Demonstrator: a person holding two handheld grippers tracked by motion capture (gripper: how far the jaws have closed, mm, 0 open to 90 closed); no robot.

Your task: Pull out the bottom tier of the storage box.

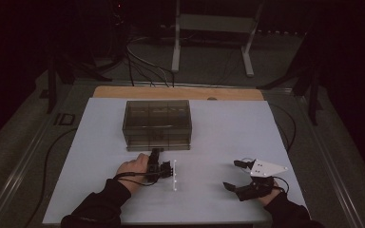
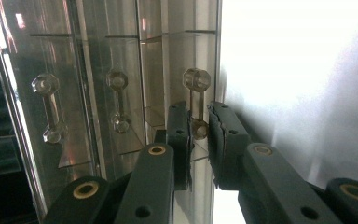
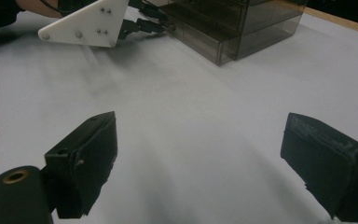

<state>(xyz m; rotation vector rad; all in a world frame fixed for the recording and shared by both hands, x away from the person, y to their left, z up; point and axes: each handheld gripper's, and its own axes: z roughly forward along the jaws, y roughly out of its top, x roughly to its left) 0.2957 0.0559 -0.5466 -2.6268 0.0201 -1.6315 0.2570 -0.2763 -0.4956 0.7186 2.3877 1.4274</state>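
The table (image 1: 228, 142), covered by a pale sheet, takes up the middle of the high view. On it, just above centre and a little left, stands a smoky transparent drawer box (image 1: 157, 124), its front facing the bottom of the frame. In the right gripper view the same box sits at the upper right, well apart from that gripper.

The left gripper (image 1: 156, 154) lies left of centre in the high view, held by the left hand (image 1: 134, 168), its tip right against the lowest drawer front of the box. In the left gripper view three clear drawer handles show side by side, since the camera is turned on its side. The jaws sit on either side of the right-hand handle (image 2: 196, 102), closed in on its lower end; whether they actually press it I cannot tell.

The right gripper (image 1: 234, 175) rests at the lower right of the high view, on bare table, with the grey three-cornered plate on top. Its jaws stand wide apart and hold nothing, as the right gripper view confirms.
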